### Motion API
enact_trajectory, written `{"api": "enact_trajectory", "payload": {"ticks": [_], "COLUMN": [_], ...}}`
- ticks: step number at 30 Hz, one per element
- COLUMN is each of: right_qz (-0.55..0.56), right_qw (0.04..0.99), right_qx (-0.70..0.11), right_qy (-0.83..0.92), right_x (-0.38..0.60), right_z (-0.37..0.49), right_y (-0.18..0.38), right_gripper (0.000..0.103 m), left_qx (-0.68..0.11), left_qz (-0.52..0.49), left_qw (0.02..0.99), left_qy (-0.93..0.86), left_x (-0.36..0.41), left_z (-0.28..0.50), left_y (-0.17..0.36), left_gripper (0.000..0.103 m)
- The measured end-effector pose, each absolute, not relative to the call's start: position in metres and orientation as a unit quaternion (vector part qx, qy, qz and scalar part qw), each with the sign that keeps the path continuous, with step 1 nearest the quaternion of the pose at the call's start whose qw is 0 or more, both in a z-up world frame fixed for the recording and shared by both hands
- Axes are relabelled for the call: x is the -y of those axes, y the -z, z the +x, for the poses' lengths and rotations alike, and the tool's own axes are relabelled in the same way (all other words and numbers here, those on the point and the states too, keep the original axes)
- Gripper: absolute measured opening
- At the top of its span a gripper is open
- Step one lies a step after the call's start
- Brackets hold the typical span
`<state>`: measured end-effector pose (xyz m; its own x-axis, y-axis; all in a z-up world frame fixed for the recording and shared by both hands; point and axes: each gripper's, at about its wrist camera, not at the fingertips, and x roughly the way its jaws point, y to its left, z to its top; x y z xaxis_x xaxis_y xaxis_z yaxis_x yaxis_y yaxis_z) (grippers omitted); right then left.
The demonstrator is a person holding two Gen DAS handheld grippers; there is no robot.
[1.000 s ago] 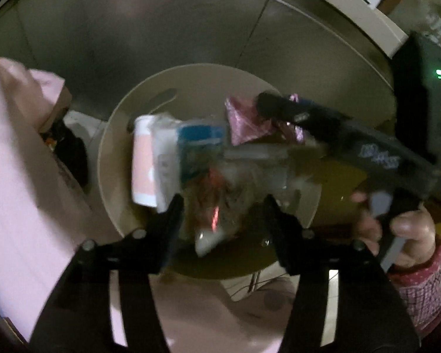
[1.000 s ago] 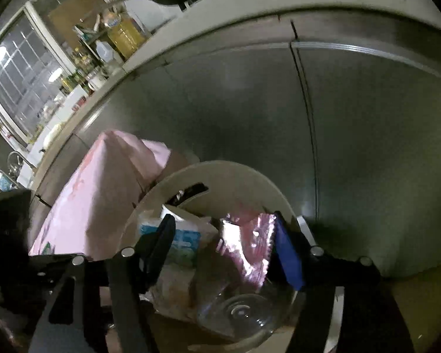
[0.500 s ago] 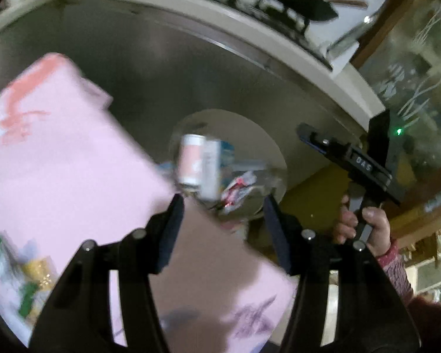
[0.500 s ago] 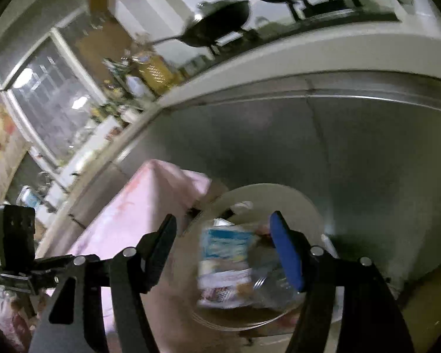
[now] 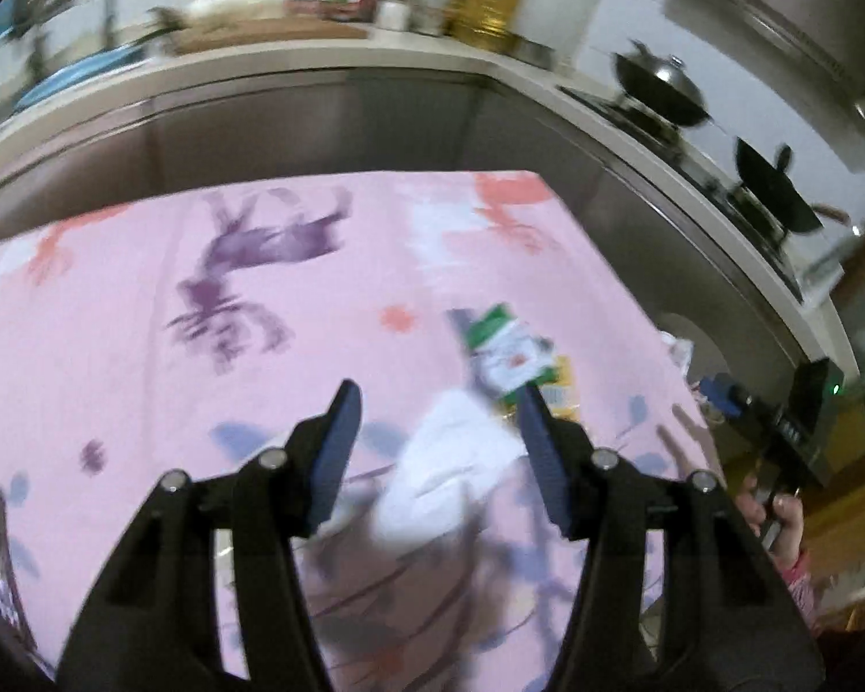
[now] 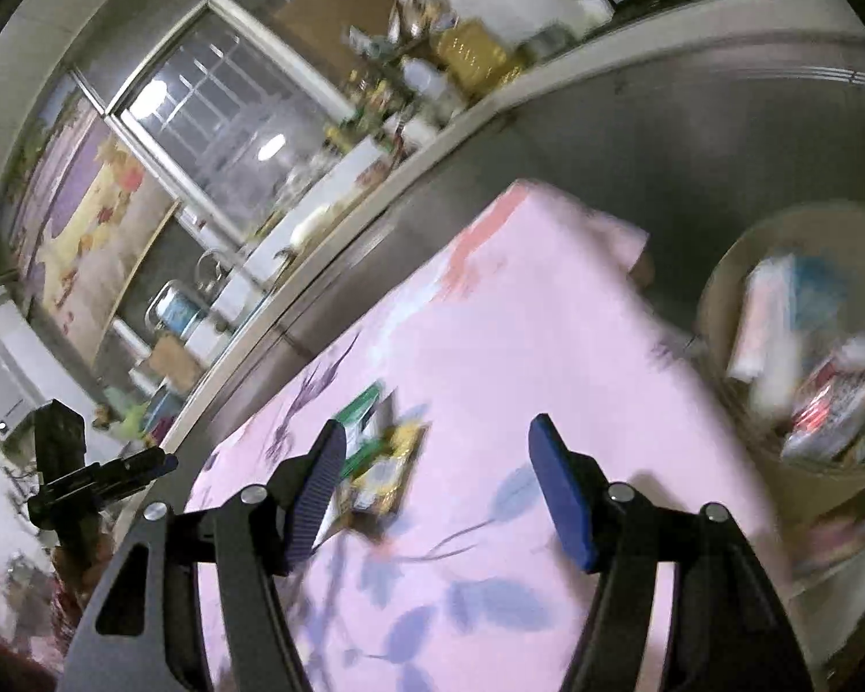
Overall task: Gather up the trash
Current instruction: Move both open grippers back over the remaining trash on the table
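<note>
A pink flowered tablecloth (image 5: 259,346) fills both views. On it lie a green-and-white packet (image 5: 504,352), a yellow packet (image 5: 562,386) and a crumpled white paper (image 5: 450,461). My left gripper (image 5: 438,398) hovers open above the white paper without touching it. My right gripper (image 6: 435,432) is over the cloth (image 6: 519,346) with nothing between its jaws, which are closing slightly. The green packet (image 6: 363,409) and yellow packet (image 6: 392,461) lie just beside its left finger. The round beige bin (image 6: 721,288), to the right below the table, holds cartons and wrappers (image 6: 824,403).
Steel cabinet fronts (image 5: 317,115) run behind the table under a counter crowded with bottles and woks (image 5: 663,92). A person's hand (image 5: 778,513) holds the other tool at the table's right edge. The bin's rim (image 5: 692,340) shows past that edge.
Both grippers have swung away from the bin and up over the table. The bin, filling both views a second ago, now sits at the right edge. Both grippers carry nothing.
</note>
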<state>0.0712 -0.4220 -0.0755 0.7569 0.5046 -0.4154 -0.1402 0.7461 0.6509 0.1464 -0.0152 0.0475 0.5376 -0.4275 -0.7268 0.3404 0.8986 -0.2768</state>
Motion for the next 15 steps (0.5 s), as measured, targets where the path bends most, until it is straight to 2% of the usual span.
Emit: {"api": "enact_trajectory", "payload": {"ticks": [5,15], "right_qz": [0.303,0.257], "right_qw": [0.867,0.856], "right_qx": [-0.336,-0.374], "right_qy": [-0.209,-0.249], "right_x": [0.375,0.291], "right_z": [0.080,0.074], "right_y": [0.082,0.078], "right_gripper": [0.055,0.055], "left_qx": [-0.435,-0.448], "left_qz": [-0.069,-0.086], "left_qw": [0.874,0.867], "left_qy": [0.204,0.201], "left_x": [-0.038,-0.090], "left_z": [0.130,0.118], "left_y": [-0.029,0.011], "left_gripper": [0.054,0.054]}}
